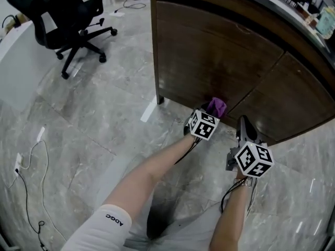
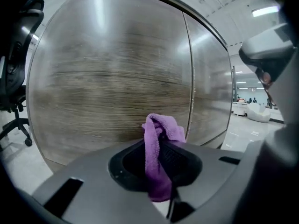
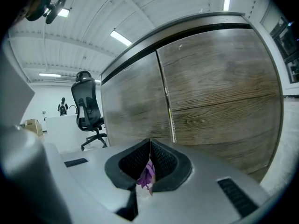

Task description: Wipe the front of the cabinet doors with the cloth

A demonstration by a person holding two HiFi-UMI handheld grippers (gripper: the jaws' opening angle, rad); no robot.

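— Clenching cloth (image 1: 216, 106) in left gripper (image 2: 161, 148), low, just left of seam (image 1: 256, 82) between doors (image 1: 209, 56). Touching wood? Cannot tell.
— And right gripper (image 3: 150, 146)?
— Pressed shut on small purple scrap (image 3: 147, 174), near seam, apart from wood.
— Careful then. With little cloth ahead, could scrape wood with bare jaws; could snag in seam and slip out.

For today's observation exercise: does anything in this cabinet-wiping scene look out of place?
One oddity: the right gripper, jaws shut, pinches a small purple scrap, although the cloth is clamped in the left gripper. The cabinet doors look undamaged.
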